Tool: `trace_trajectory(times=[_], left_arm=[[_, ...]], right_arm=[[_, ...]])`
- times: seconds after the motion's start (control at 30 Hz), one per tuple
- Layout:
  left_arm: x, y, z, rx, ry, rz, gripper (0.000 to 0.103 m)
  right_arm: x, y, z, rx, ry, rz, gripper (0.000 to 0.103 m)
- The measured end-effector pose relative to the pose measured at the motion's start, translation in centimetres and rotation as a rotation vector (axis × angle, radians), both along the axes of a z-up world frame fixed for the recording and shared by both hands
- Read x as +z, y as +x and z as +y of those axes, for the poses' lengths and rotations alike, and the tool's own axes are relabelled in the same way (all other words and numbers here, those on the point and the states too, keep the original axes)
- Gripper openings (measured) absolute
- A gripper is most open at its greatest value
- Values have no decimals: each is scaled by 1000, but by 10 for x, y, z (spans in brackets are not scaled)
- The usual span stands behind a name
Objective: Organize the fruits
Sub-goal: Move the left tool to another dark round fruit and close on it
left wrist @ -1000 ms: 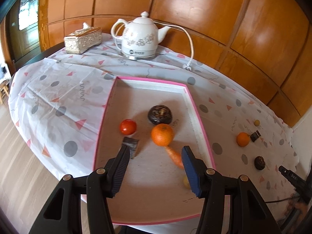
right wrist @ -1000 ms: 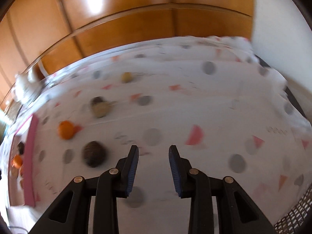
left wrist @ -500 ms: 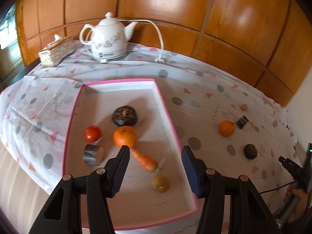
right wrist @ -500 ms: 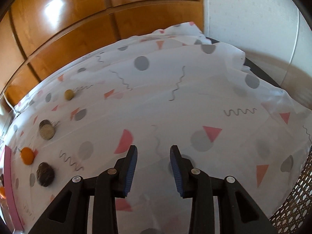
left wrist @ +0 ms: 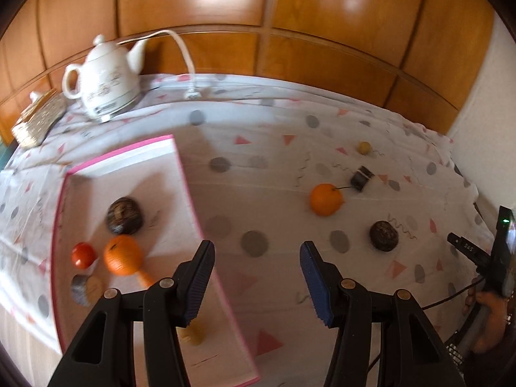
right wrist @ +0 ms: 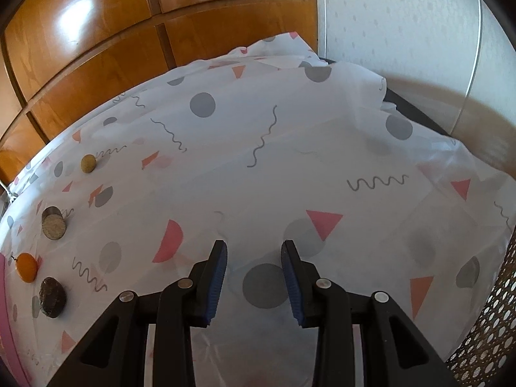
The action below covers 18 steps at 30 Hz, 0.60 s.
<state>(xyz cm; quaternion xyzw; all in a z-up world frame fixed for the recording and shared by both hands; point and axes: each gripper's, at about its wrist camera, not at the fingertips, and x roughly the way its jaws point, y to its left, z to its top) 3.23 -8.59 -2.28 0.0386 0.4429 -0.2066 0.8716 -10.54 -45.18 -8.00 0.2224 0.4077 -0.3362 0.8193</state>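
A pink-rimmed tray (left wrist: 188, 180) holds a dark round fruit (left wrist: 124, 215), an orange (left wrist: 122, 255), a tomato (left wrist: 84, 255), a carrot (left wrist: 144, 276), a cut dark piece (left wrist: 84, 288) and a small yellow fruit (left wrist: 193, 335). On the cloth to the right lie an orange (left wrist: 325, 199), a dark round fruit (left wrist: 383, 235), a dark cut piece (left wrist: 361, 178) and a small yellow fruit (left wrist: 364, 147). My left gripper (left wrist: 256, 275) is open and empty above the tray's right rim. My right gripper (right wrist: 253, 274) is open and empty over bare cloth, with the same fruits (right wrist: 26, 267) far to its left.
A white teapot (left wrist: 104, 82) with a cord and a woven box (left wrist: 38, 122) stand at the back left. Wood panelling runs behind the table. The cloth drapes over the table's right edge (right wrist: 419, 135). A mesh basket (right wrist: 483, 348) shows at the lower right.
The left gripper has swung right, from over the tray's middle to its right rim. The right gripper has turned further right, so the loose fruits slid to its far left.
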Motion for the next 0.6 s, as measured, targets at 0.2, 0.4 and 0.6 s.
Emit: trace_trajectory(times=[0.2,0.4,0.6], left_arm=[[-4,2,-43,-118,-2,29,56],[-17,2,-97,-231,-5,91,56],[-32,-3,-137,-306,14,137,56]], right_arm=[[-1,-1,1,5,3,-9,37],[-1,-2,0,12,15,-18,40],[-2,-1,1,21,21,-24,44]])
